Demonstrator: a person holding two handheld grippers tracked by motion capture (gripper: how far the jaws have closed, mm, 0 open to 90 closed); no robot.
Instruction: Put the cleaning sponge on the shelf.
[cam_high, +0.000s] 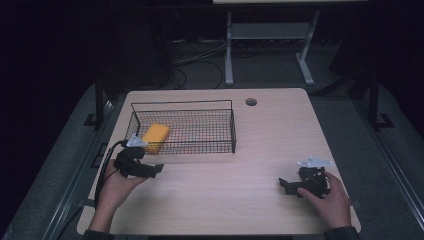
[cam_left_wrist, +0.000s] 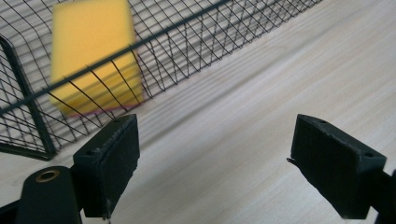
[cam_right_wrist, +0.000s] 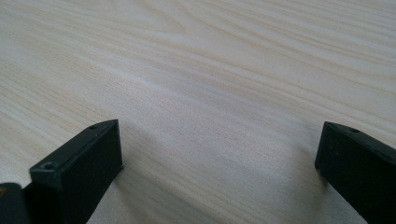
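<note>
On the tabletop (cam_high: 250, 150), my left claw (cam_high: 150, 170) gapes wide just outside the wire basket (cam_high: 220, 107), where a yellow sponge (cam_high: 155, 137) lies at its left end. My right claw (cam_high: 289, 186) rests wide, well apart.

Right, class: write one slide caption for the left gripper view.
Open left claw over the wooden table, facing a yellow sponge inside the black wire basket.
</note>
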